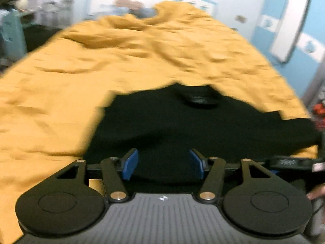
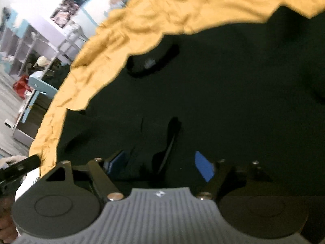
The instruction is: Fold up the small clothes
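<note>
Black shirt (image 1: 182,122), collar (image 1: 200,99) toward the far edge, spread flat on a wrinkled mustard bedsheet (image 1: 81,61). Left gripper (image 1: 163,163): fingers spread, above the shirt's near hem. Right gripper (image 2: 160,165): fingers spread, over the shirt, gripping nothing.

Black shirt (image 1: 182,126) spread flat, collar (image 2: 152,62) facing up.

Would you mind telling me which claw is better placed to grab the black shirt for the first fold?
Probably the right claw: it is open, low over the black shirt, with a raised crease between its fingers. The left claw, also open, faces flat cloth.
</note>
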